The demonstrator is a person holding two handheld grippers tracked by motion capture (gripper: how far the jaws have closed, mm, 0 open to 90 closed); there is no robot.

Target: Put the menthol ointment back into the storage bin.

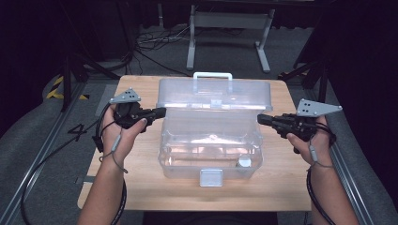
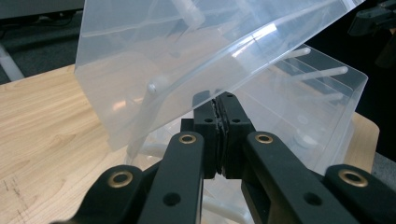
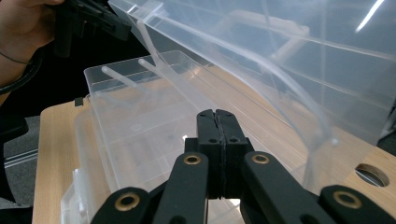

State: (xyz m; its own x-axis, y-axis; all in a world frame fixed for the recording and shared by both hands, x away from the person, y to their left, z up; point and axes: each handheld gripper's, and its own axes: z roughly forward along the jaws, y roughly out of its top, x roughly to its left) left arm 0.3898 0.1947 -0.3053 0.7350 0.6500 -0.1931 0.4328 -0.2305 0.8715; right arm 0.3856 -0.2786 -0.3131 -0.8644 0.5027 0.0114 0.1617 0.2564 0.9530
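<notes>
Fingers of both grippers are clenched empty: left gripper (image 1: 161, 112) touches the raised lid (image 1: 215, 93); right gripper (image 1: 261, 118) sits just right of the box (image 1: 210, 166).

**Open box fills the middle, room at the sides**

We see the clear box (image 1: 210, 145) taking up the table's (image 1: 141, 187) centre, its raised lid (image 1: 216, 93) walling off the far side. We find bare wood to its left, right and front. The left gripper (image 1: 162, 112) and right gripper (image 1: 259, 118) flank the lid's ends.
</notes>
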